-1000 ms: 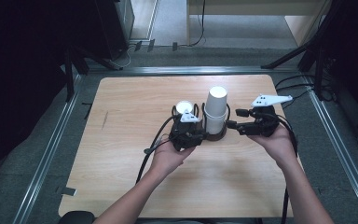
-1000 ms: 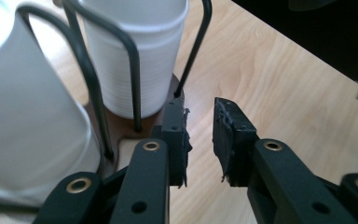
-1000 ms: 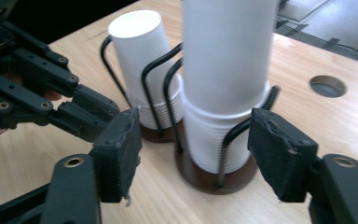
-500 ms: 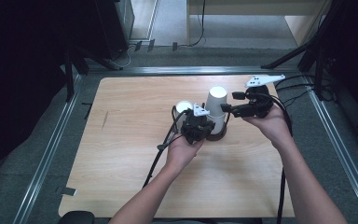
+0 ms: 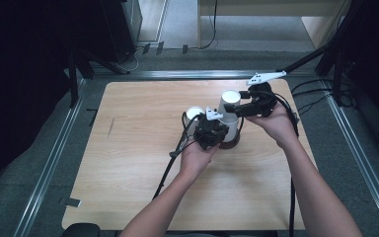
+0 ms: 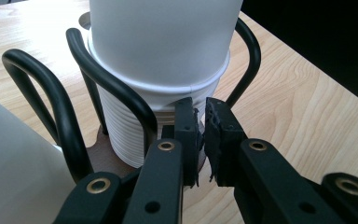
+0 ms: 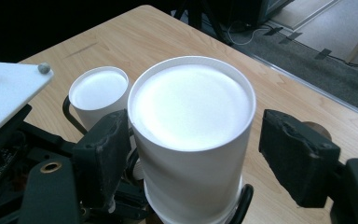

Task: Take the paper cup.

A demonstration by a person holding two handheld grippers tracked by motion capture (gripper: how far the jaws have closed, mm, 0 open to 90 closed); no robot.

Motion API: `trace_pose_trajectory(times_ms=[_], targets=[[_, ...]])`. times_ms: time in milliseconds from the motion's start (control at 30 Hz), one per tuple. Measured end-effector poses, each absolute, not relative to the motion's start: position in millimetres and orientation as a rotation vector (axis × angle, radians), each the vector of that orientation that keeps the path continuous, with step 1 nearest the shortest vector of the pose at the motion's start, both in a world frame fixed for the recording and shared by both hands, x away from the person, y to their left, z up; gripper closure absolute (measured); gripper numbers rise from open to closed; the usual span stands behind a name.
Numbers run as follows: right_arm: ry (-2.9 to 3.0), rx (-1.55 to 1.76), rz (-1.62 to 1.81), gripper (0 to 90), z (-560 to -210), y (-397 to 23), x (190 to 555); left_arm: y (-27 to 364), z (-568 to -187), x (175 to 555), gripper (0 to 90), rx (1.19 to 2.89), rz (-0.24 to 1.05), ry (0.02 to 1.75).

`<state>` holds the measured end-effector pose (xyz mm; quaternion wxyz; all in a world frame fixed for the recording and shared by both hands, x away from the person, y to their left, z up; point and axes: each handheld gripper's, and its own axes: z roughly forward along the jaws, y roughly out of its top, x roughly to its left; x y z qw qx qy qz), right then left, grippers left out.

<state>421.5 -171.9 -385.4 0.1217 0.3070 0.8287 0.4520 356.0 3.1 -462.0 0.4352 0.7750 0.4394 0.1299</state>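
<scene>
A tall stack of white paper cups (image 5: 229, 116), turned bottom-up, is seen standing in a dark wire cup holder (image 6: 105, 86) near the middle of the wooden worktop (image 5: 128, 163). A second upturned white cup (image 5: 194, 113) is set just beside it on the left in the high view, within the same wire frame.

The left gripper (image 5: 211, 132) is held low at the near side of the holder. In the left gripper view its jaws are seen brought nearly together, with only a narrow slit between the pads, right at the base of the ribbed stack and beside one of the black wire loops. Whether the thin edge of the holder's brown base (image 6: 103, 154) is pinched there cannot be told; the jaws are closed as far as they go.

The right gripper (image 5: 237, 106) is held higher, level with the top of the tall stack. Its jaws have just been opening, and in the right gripper view (image 7: 191, 154) they are spread to either side of the uppermost cup (image 7: 193, 140). The left pad is seen close against the cup wall, while a clear gap is left between the right pad and the cup, so the cup is not gripped.
</scene>
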Motion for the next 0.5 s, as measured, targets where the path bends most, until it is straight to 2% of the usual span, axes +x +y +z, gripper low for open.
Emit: trace_pose_trajectory(times_ms=[500], targets=[[2.436, 0.87, 1.246, 31.6, -387.3, -161.2, 425.0, 2.0, -462.4, 355.7, 82.4, 1.924, 0.325, 1.096]])
